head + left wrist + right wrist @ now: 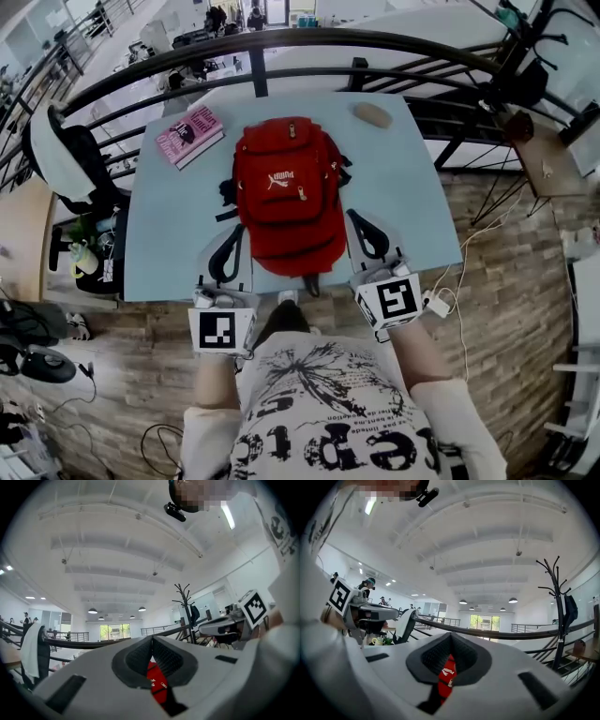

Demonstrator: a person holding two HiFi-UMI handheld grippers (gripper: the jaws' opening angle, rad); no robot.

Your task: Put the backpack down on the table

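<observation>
A red backpack (284, 202) lies flat on the pale blue table (173, 234), its front pocket and white logo facing up and black straps sticking out at its sides. My left gripper (238, 232) hovers level just left of the bag's near end, jaws shut with nothing between them. My right gripper (352, 215) is level just right of the bag, also shut and empty. In the left gripper view the closed left gripper (152, 637) shows a strip of the red backpack (158, 680) through the gap behind the pads. The right gripper view shows the same: right gripper (451, 634), backpack (446, 677).
A pink book (190, 134) lies at the table's far left corner and a brown oval object (372, 114) at the far right. A dark curved railing (281, 42) runs behind the table. A black chair with a white garment (58, 155) stands left, a coat rack (558, 597) right.
</observation>
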